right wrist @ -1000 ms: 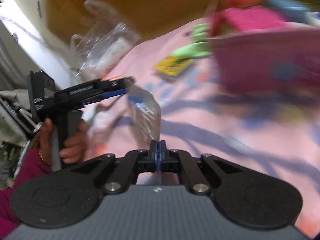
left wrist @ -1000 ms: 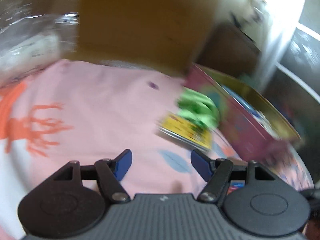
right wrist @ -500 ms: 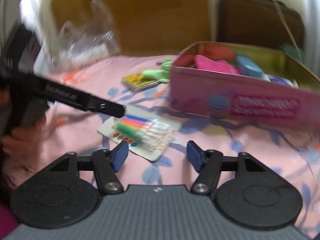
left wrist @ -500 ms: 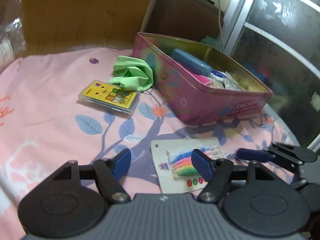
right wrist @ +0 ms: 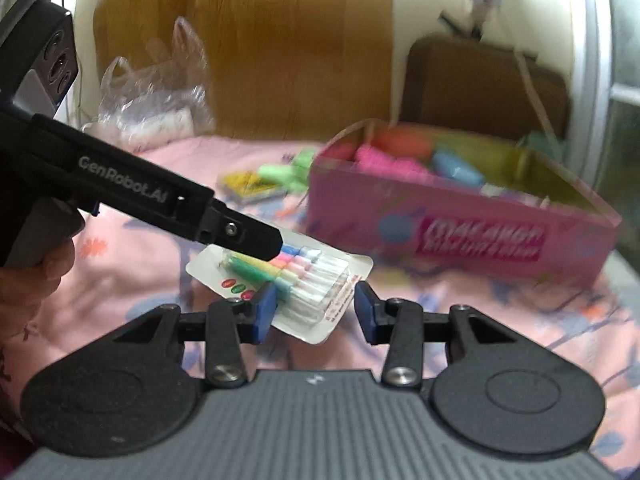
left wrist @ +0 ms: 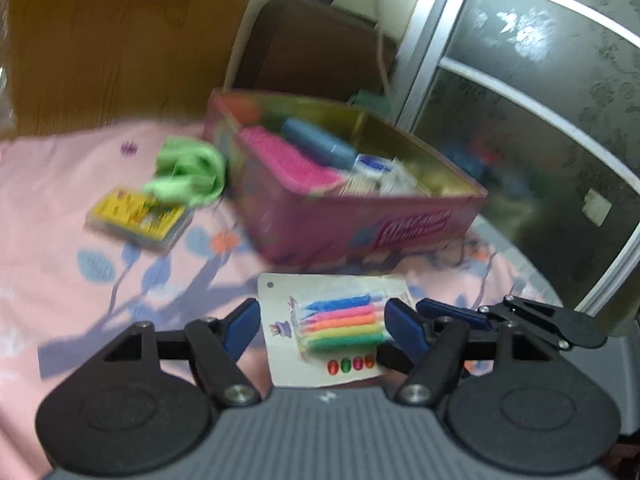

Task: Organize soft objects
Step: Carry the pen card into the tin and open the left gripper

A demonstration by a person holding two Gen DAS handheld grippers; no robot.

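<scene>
A blister card of coloured candles point(left wrist: 336, 326) point(right wrist: 296, 276) lies flat on the pink sheet. My left gripper point(left wrist: 322, 326) is open and straddles it from one side. My right gripper point(right wrist: 316, 308) is open with its jaws on either side of the card's near end; it also shows at the right of the left wrist view point(left wrist: 452, 314). Behind the card stands an open pink tin box point(left wrist: 360, 224) point(right wrist: 460, 232) with several soft items inside. A green cloth point(left wrist: 188, 170) point(right wrist: 280, 172) and a yellow card pack point(left wrist: 138, 220) point(right wrist: 244, 184) lie left of the box.
A crinkled clear plastic bag point(right wrist: 156, 108) lies at the back left against a wooden headboard point(right wrist: 260, 40). A brown case point(left wrist: 312, 48) stands behind the box. A frosted glass door point(left wrist: 540, 120) with a metal frame is at the right.
My right gripper has opened, let go of a clear plastic piece and swung over to the candle card. My left gripper has swung right and come down over the same card.
</scene>
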